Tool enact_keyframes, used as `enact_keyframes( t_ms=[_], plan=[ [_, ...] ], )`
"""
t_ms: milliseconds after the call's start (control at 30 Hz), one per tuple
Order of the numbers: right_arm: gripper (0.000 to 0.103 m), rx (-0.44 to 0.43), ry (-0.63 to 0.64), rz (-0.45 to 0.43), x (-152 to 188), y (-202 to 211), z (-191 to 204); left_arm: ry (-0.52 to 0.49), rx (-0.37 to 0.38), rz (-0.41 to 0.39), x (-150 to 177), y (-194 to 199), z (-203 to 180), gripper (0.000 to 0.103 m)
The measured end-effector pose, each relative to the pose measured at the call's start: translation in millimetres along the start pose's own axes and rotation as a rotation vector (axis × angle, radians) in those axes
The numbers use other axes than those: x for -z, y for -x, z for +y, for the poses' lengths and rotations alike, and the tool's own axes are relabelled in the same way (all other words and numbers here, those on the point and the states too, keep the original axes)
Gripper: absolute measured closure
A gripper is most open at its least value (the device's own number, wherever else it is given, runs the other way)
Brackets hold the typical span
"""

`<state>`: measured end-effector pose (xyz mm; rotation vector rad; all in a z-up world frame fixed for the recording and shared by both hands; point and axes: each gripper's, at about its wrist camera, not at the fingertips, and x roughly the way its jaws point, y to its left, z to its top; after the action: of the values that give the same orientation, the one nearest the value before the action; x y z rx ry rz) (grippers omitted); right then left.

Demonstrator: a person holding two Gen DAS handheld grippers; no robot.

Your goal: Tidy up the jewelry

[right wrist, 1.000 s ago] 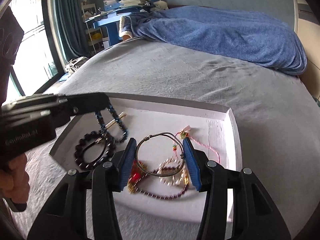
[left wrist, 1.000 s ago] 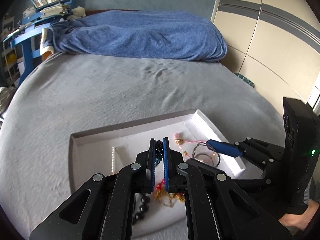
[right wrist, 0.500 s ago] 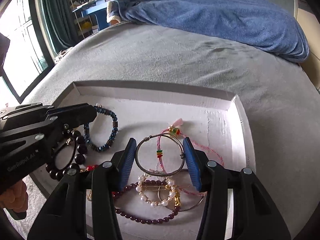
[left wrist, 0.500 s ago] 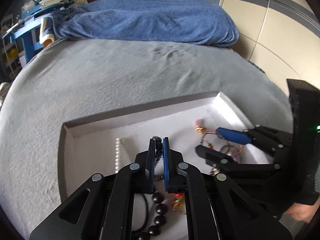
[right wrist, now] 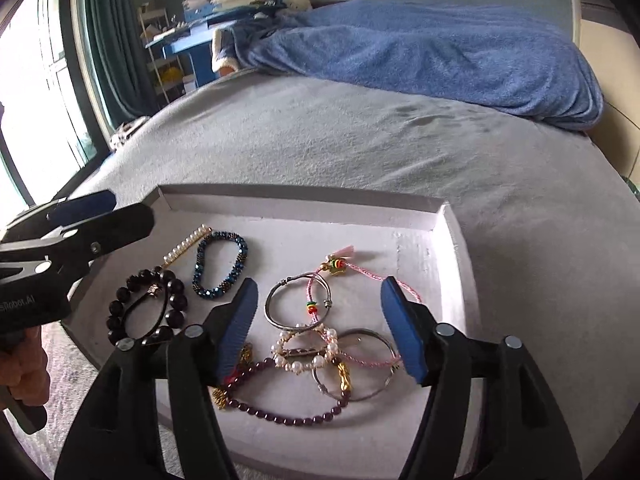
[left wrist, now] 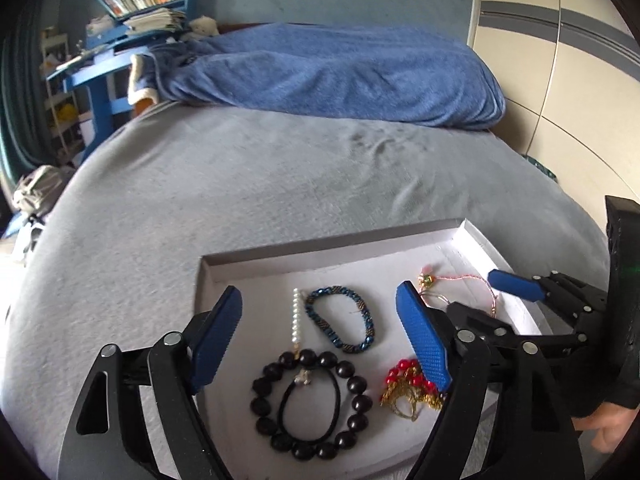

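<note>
So both jaws are opening right now. The left hand-held gripper (left wrist: 318,336) has its blue ribbed pads spread wide over the left half of the shallow white cardboard tray (left wrist: 320,250), nothing pinched between them. Under that gap, lying flat on the tray floor, are the dark blue beaded bracelet (left wrist: 340,322), a short straight strand of white pearls (left wrist: 296,316) just left of it, and nearer the camera a chunky black round-bead bracelet (left wrist: 310,404) with a thin black elastic loop (left wrist: 310,406) inside its ring. A red bead and gold chain clump (left wrist: 406,390) sits by the right pad.

The right hand-held gripper (right wrist: 318,326) is also parting, pads clear of everything, hovering above the tangled pile on the right side of the tray. In that pile: a thin silver wire bangle (right wrist: 298,300), a pink cord bracelet with a small tassel (right wrist: 348,266) threaded across it, a small white pearl bracelet (right wrist: 306,350), a second silver bangle (right wrist: 354,364), and a long purple bead strand (right wrist: 280,414) curling along the front. They overlap each other, so I can't tell exactly which one is on top everywhere.

The tray itself sits on a grey bedspread (right wrist: 360,140), with a rumpled blue blanket (right wrist: 420,52) well behind it. A bit of the person's hand (right wrist: 24,372) shows at the left edge.
</note>
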<state>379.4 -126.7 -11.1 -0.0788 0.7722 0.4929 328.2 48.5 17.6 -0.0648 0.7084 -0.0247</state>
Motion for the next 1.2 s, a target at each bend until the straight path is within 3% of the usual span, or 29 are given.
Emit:
enact_keyframes(
  t_ms=[33,600,1200],
  plan=[
    [0.034,-0.002,-0.001,-0.012,1,6,0,0.005,-0.012,-0.005,2,5,1,0.011],
    [0.014,-0.012,-0.014,-0.085,38,75,23,0.028,-0.028,-0.053,49,75,-6,0.006],
    [0.008,0.008,-0.026,-0.151,80,116,36,0.012,-0.026,-0.079,88,116,-17,0.005]
  ],
)
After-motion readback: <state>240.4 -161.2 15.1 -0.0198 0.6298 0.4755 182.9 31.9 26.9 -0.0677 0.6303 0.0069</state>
